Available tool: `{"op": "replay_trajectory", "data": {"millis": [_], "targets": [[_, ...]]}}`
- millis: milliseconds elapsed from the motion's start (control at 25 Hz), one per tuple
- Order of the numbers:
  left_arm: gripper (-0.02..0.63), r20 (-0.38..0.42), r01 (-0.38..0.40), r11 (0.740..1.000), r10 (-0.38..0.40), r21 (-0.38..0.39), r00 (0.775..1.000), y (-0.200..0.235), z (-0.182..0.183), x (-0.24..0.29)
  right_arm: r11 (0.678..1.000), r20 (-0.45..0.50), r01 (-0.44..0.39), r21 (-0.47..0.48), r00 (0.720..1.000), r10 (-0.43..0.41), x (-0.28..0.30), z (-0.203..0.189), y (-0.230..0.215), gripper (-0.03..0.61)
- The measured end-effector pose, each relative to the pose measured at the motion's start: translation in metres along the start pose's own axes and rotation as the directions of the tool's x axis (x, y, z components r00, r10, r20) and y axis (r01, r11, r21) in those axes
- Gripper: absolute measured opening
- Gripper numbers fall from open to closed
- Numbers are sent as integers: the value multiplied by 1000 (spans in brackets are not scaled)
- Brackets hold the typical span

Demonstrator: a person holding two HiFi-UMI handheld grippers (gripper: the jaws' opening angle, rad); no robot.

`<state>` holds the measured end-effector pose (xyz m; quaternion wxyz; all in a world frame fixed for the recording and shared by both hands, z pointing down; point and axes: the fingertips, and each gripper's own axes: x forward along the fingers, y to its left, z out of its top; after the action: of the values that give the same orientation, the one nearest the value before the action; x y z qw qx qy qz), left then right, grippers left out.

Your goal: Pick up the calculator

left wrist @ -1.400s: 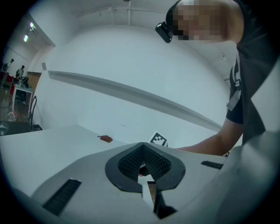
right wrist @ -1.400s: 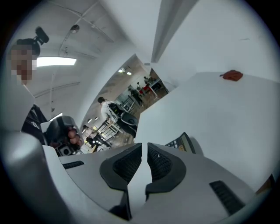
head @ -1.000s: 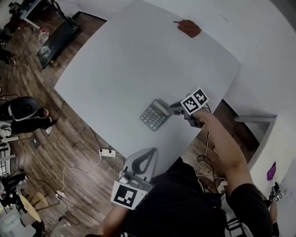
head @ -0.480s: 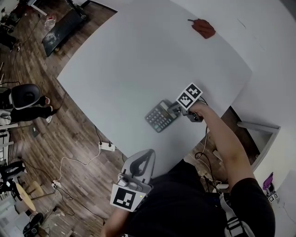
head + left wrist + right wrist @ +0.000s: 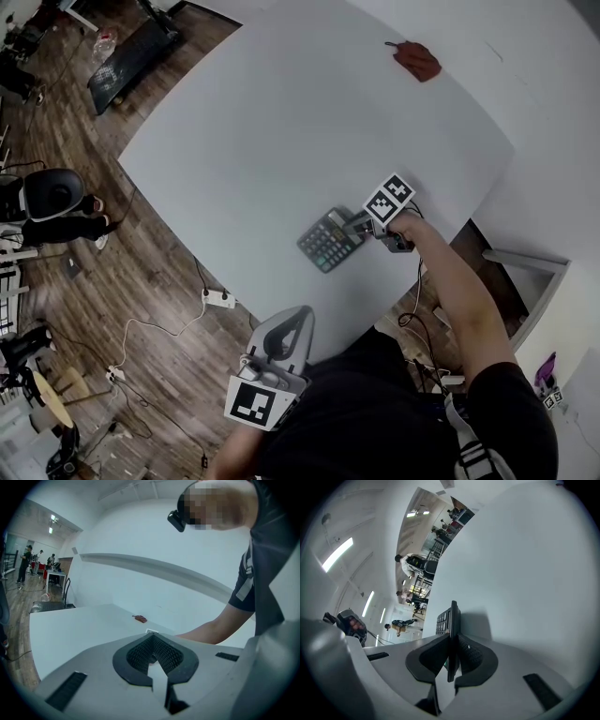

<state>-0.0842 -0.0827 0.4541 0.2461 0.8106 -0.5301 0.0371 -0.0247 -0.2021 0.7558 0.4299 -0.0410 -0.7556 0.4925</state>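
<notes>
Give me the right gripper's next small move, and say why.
Probably lift straight up: the right gripper has its jaws shut on the edge of the dark grey rectangular calculator, which looks level and close to the white table.

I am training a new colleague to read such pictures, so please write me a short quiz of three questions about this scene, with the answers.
1. Fill the gap: the right claw is shut on the edge of the ____.
2. True or false: the left claw is shut, holds nothing, and is held off the table, near the person's body.
3. Where does the red thing lie?
A) on the far part of the table, well apart from the calculator
B) between the jaws of the left claw
C) on the wooden floor

Key: 1. calculator; 2. true; 3. A
</notes>
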Motion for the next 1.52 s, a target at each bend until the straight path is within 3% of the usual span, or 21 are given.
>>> {"op": "replay_trajectory", "data": {"millis": [160,320,560,760,1080,1320,1520], "targets": [[6,-9,17,1000,-17,1,1000,-3,-5,-3,1000,44,8,13,999,-9,-9,-2,1,51],[6,-23,41,999,-41,13,999,-8,-8,-5,999,153,-12,39,988,6,-25,0,15,51],[6,18,116,992,-118,51,993,-22,5,-4,996,357,-52,73,934,23,-57,2,50,51],[6,-6,163,982,-163,96,987,-35,7,-5,991,470,-74,108,883,15,-79,-8,76,51],[6,39,251,958,-258,141,965,-58,19,-13,981,651,-123,151,759,-5,-118,-24,120,51],[6,31,301,938,-311,173,950,-76,20,-22,971,772,-171,165,635,-19,-156,-38,165,51],[6,60,337,919,-355,206,933,-92,26,-23,977,844,-174,120,537,-8,-189,-48,207,51]]}}
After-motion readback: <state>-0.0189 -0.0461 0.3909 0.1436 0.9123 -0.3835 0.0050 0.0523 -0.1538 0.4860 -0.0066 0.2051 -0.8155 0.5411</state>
